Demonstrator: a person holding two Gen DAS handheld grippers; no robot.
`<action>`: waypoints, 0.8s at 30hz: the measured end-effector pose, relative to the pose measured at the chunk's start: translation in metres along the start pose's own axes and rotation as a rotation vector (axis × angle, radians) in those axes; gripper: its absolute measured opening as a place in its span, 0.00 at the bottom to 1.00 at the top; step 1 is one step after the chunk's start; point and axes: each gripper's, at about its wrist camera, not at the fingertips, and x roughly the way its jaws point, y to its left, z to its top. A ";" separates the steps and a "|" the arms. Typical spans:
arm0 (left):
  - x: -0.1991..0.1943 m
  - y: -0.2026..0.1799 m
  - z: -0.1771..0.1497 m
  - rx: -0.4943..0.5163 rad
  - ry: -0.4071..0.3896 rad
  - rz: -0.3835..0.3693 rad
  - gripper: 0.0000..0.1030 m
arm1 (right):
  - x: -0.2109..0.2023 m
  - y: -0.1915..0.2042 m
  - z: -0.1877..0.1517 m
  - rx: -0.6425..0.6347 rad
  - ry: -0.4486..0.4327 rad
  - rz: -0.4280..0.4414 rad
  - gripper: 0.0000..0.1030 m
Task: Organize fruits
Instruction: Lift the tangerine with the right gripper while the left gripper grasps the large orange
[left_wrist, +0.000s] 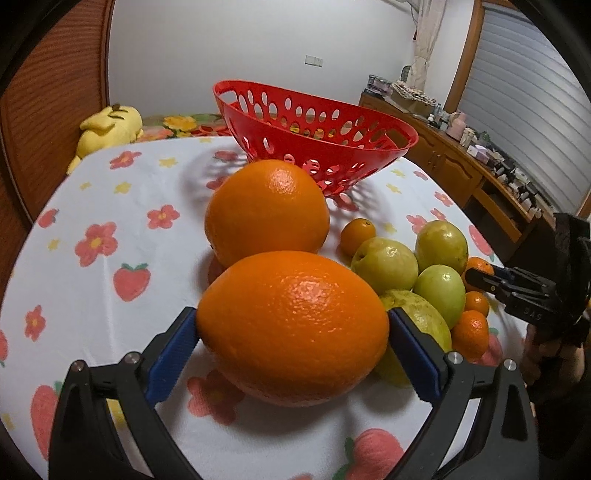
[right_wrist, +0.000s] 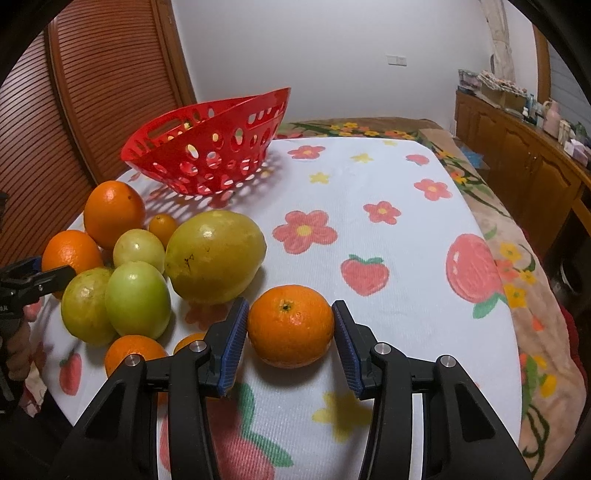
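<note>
Red basket (left_wrist: 314, 129) at 12 o'clock on the cloth (left_wrist: 129, 221), nothing visible inside. L gripper (left_wrist: 291, 328) pads clamp a big orange (left_wrist: 291, 325); 2nd orange (left_wrist: 266, 210) behind it. R gripper (right_wrist: 290, 328) pinches a small mandarin (right_wrist: 290, 325). Green fruit pile (right_wrist: 140, 280) at its 10 o'clock.

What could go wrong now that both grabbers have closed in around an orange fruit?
The left gripper straddles a big orange that fills its whole span, so it might slip out on lifting. The right gripper holds a small tangerine beside the crowded pile; lifting could nudge the large yellow-green fruit rolling. The red basket looks tilted and may tip when loaded.
</note>
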 end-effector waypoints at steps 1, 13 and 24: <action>0.000 0.002 0.000 -0.003 0.000 -0.017 0.96 | 0.000 0.000 0.000 0.000 -0.001 0.001 0.45; -0.013 0.014 -0.004 -0.042 -0.048 -0.037 0.94 | -0.007 -0.003 0.003 -0.009 -0.024 0.005 0.44; -0.052 0.012 0.018 -0.012 -0.156 -0.035 0.94 | -0.032 0.013 0.035 -0.073 -0.099 0.041 0.44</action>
